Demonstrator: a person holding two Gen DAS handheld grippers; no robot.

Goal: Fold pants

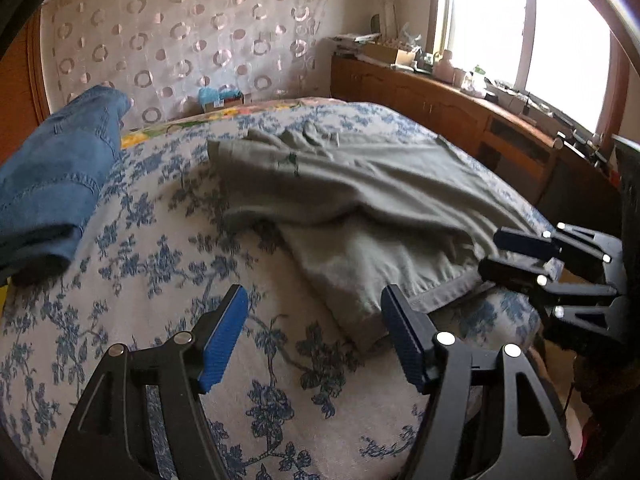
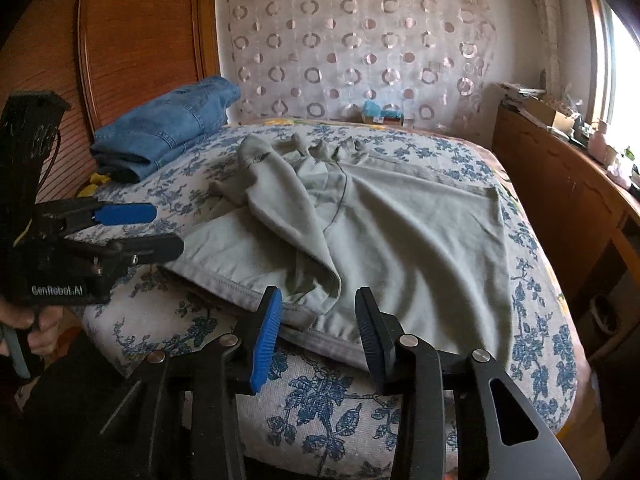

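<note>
- A bed cover (image 2: 320, 400) with a blue floral print fills the lower middle of both views.
- Folded blue jeans (image 2: 168, 128) lie at the upper left, near a wooden panel (image 2: 140, 40).
- A sheer curtain (image 2: 360, 48) with ring patterns hangs at top centre.
- A cluttered wooden cabinet (image 2: 560, 192) runs along the right, under a bright window (image 1: 488, 20).

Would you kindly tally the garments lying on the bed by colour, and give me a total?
Grey-green pants: 1, spread out and rumpled on the floral bedspread
Blue denim garment: 1, folded near the far left corner of the bed
Total: 2
</note>
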